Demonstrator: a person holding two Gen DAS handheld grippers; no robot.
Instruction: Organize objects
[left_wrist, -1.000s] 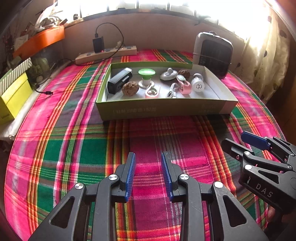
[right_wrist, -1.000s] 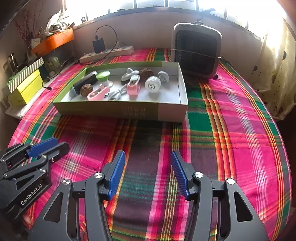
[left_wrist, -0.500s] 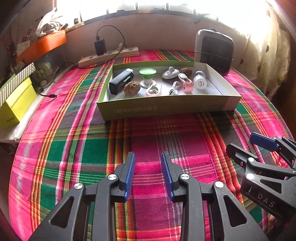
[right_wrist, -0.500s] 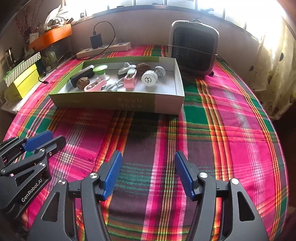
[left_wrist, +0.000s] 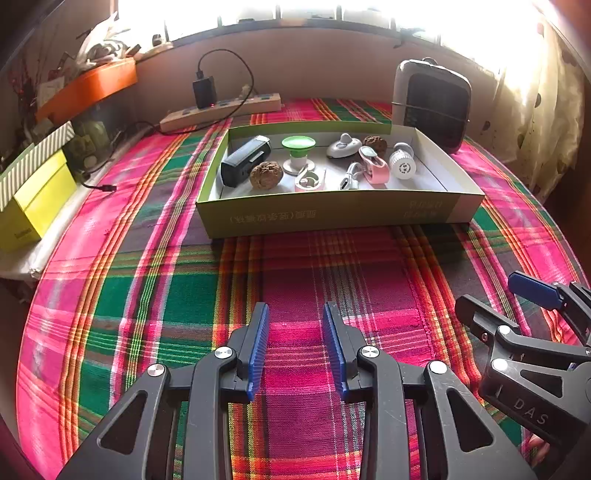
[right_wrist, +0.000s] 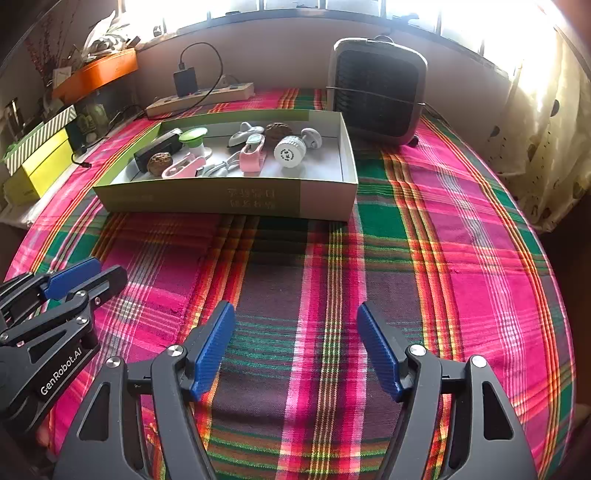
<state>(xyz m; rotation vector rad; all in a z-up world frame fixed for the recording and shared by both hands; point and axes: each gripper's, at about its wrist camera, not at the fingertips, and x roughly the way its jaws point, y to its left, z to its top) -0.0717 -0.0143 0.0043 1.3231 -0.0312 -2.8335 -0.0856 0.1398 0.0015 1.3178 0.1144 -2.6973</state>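
A shallow green box (left_wrist: 340, 214) sits on the bench, on a pink and green plaid cloth (left_wrist: 147, 288), and everything else is placed from it. Inside it, from its left end to its right, lie a black case (left_wrist: 243, 162), a brown nut (left_wrist: 266, 176), a green-topped stand (left_wrist: 297, 147), a pale pink clip (left_wrist: 309, 180), a grey dome-shaped piece (left_wrist: 343, 146), a second brown nut (left_wrist: 375, 142), a pink clip (left_wrist: 376, 170) and a white round knob (left_wrist: 402, 164); a small white item beside the pink clip is too small to name, perhaps a cable end.

Behind the box's right end stands a small heater (right_wrist: 376, 92). Behind its left end lies a power strip (left_wrist: 221, 110) with a black charger plugged in. Well to the left of the box is a yellow carton (left_wrist: 37, 199).

In front of the box, well apart from it, both tools hang over bare cloth. The left tool (left_wrist: 295, 350) has its jaws opening, with nothing between them. The right tool (right_wrist: 295, 350) is spread wider, its jaws also opening, and empty.
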